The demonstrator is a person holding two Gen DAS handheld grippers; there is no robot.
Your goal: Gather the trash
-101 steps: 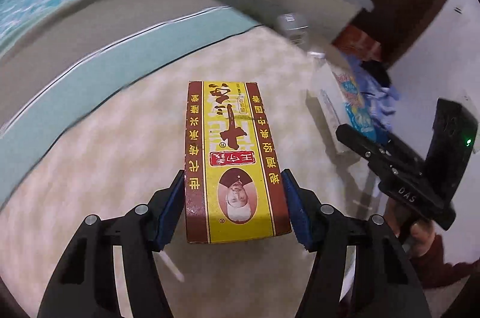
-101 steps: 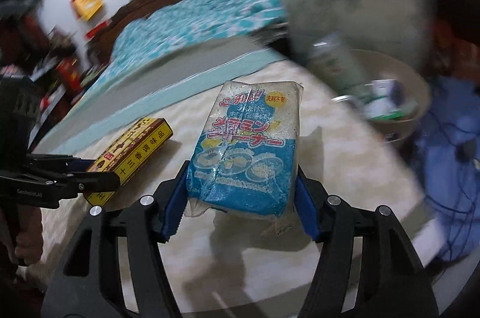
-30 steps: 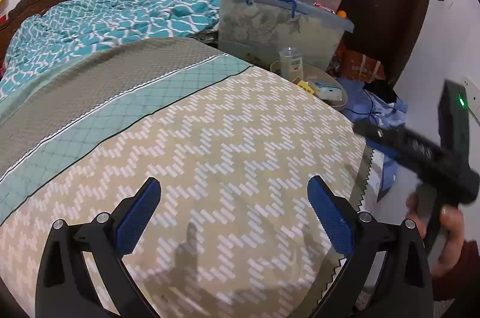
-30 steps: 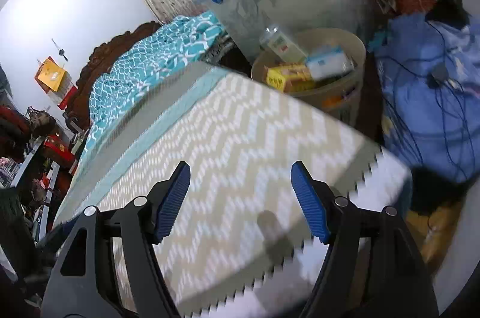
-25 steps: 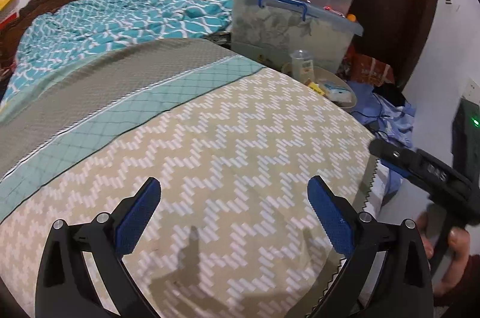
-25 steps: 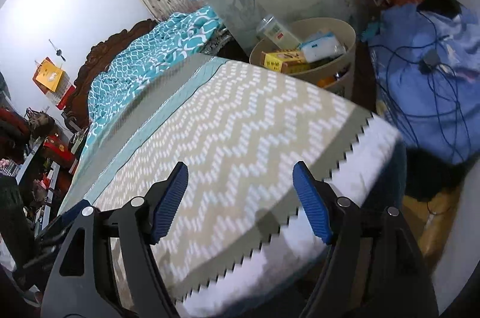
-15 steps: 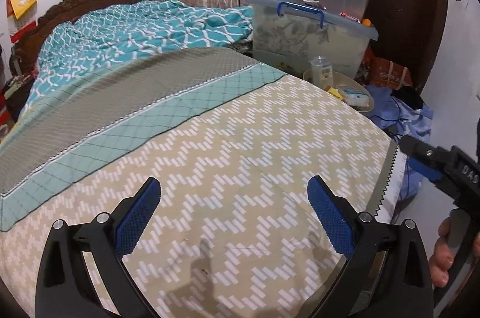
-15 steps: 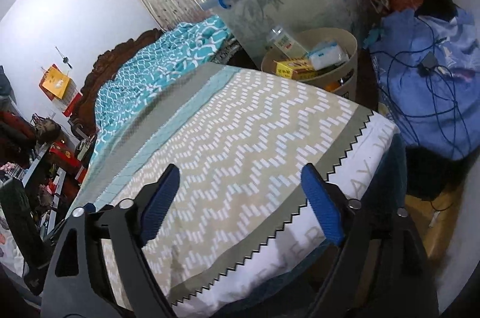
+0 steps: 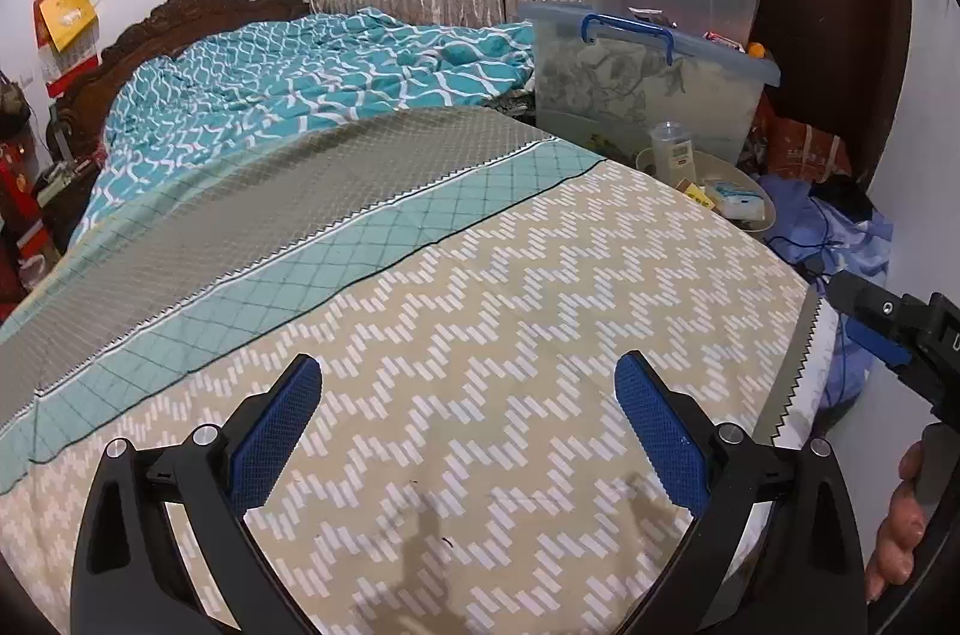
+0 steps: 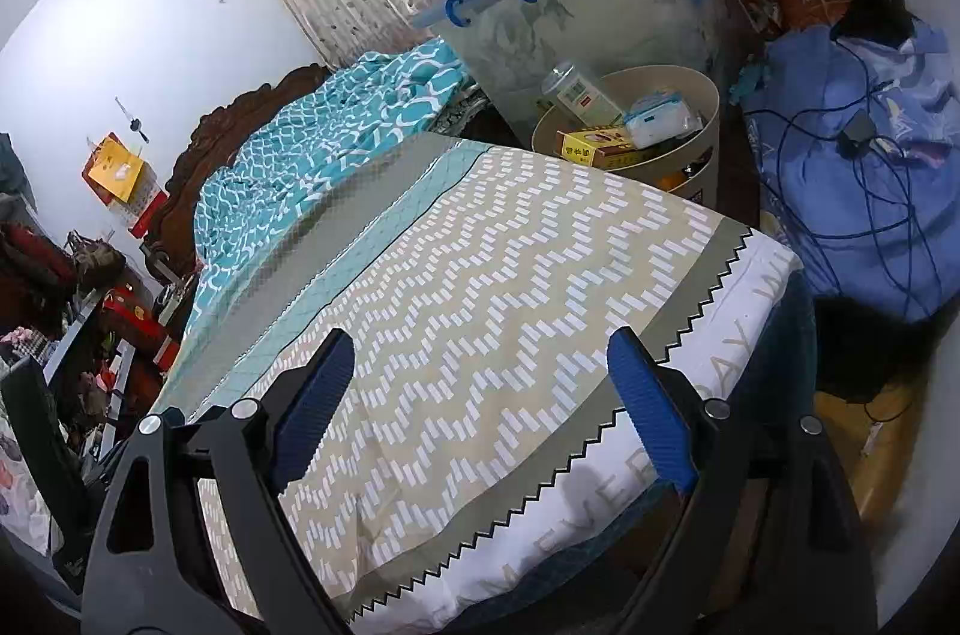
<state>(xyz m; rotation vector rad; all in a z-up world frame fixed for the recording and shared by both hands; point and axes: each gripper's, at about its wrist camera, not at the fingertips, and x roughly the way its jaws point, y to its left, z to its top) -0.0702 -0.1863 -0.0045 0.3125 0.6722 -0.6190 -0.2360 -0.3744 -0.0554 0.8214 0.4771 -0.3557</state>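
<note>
Resting in the beige bin [image 10: 690, 143] at the bed's far corner: a yellow box [image 10: 591, 146], a blue-and-white packet [image 10: 657, 116] and a clear plastic bottle [image 10: 576, 90], all piled near or above the rim. Bin stands on the floor, beside the lidded storage tub [image 10: 600, 5], close against the bed [image 10: 510, 275]. Bed surface, chevron cover: no trash visible on it in either view. Left hand-held gripper [image 9: 468, 431]: jaws wide apart, nothing between them, hovering over the cover. Right hand-held gripper [image 10: 480, 407]: jaws apart, empty, above the bed's foot edge. Judged status: collection looks complete or nearly so. Risks noted: the box lies across the heap and the bottle leans on the rim, so any further item dropped on top could slide one out onto the floor or behind the tub. A blue bundle [image 10: 852, 167] with loose cables [image 10: 900, 221] lies just beside the bin; a low sweep of the right hand-held gripper toward the bin could snag a cable and tip the bin. Items under the heap cannot be identified.
</note>
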